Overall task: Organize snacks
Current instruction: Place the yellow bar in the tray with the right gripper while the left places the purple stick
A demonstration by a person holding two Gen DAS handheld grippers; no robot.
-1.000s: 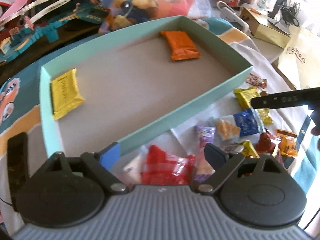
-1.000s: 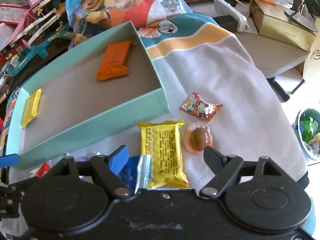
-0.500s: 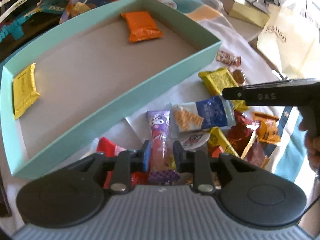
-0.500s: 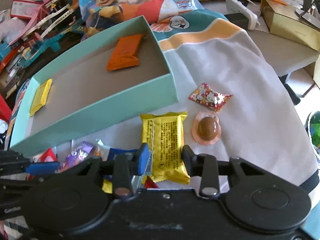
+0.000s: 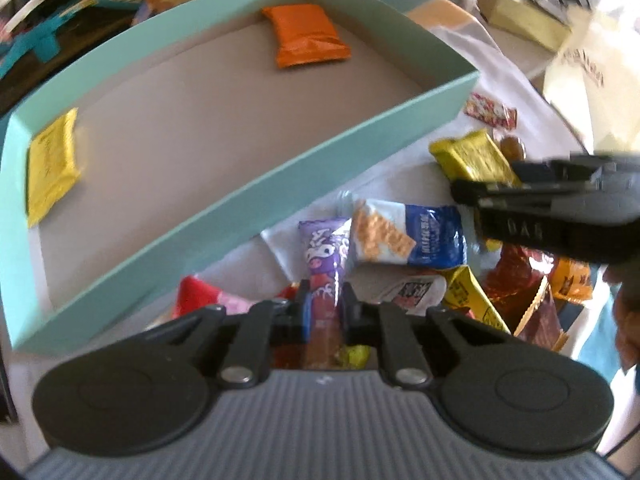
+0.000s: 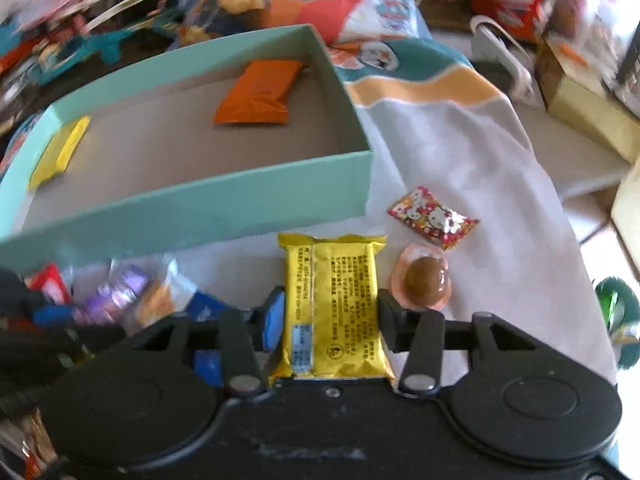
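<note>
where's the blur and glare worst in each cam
Left wrist view: the right claw smears at the right edge, the far right corner washes out, the teal box bows from fisheye. Right wrist view: the snack pile at lower left is blurred; the yellow packet stays sharp.

strong daylight poured in from the far right of both views, blowing out the white cloth beyond the right gripper. fisheye bending curved the teal box rim hard ahead of the left gripper. motion blur smeared the toys at far left and the snack pile left of the right claw. box walls threw soft shadows inward.
</note>
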